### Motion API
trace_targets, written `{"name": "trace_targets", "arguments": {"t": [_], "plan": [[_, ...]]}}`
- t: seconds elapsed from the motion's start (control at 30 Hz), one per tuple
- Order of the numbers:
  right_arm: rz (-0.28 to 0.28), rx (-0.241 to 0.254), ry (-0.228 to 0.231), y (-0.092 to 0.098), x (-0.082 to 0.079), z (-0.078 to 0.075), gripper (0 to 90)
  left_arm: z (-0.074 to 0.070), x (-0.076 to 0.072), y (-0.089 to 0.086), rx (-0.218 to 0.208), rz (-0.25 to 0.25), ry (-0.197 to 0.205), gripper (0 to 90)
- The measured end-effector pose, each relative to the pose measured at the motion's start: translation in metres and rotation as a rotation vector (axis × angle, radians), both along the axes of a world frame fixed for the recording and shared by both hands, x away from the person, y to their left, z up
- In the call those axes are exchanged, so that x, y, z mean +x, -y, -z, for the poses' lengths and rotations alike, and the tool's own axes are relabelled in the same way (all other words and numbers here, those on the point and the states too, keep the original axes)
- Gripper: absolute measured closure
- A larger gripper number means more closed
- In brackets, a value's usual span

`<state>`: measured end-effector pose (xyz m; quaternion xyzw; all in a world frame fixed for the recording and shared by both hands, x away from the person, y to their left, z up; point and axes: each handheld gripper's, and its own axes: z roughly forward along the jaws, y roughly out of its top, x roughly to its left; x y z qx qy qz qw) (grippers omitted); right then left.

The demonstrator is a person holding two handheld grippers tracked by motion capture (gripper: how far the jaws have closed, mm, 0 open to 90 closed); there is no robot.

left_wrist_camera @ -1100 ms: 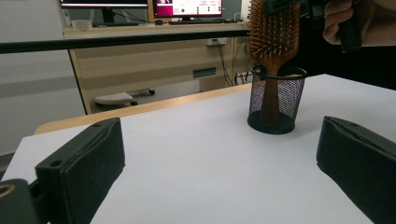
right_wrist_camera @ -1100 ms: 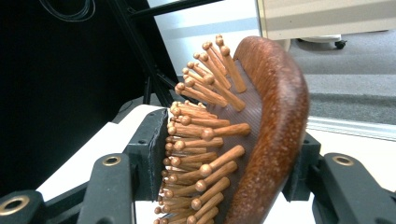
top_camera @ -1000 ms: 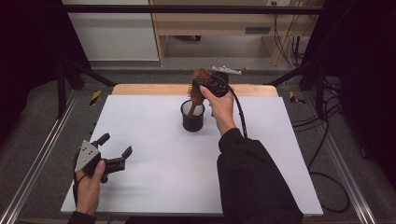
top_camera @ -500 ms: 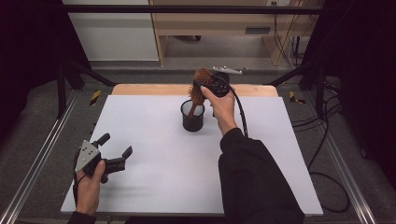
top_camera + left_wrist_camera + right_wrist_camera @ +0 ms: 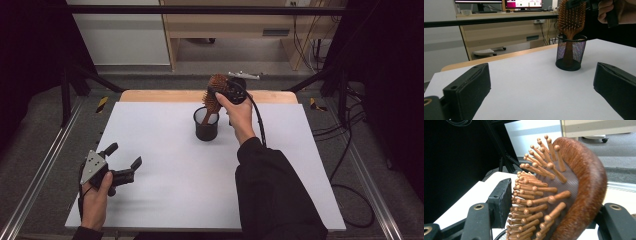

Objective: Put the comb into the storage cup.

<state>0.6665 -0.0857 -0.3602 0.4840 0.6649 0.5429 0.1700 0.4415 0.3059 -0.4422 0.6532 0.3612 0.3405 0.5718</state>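
A wooden paddle hairbrush stands handle-down in a black mesh cup at the back middle of the white table. My right gripper is around the brush head, and its jaws have just been opening with the brush between them. In the right gripper view the brush sits between the jaws of that gripper, the left pad just off the bristle tips. My left gripper rests open and empty near the front left. The left gripper view looks between this gripper's jaws at the cup and brush.
A wooden strip runs along the table's far edge. Metal rails flank the table, and cables lie on the floor to the right. A wooden desk stands behind.
Both hands hold their places. The brush stays upright in the cup with the right gripper around its head.
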Motion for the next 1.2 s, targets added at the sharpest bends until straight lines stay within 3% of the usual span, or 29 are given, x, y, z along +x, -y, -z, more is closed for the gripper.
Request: {"name": "trace_targets", "arguments": {"t": [1.2], "plan": [[0.015,-0.051,-0.021,0.0083,-0.0007,0.0048,26.3,0.0004,0.0001,0.0008,0.007,0.006,-0.005,1.3]]}}
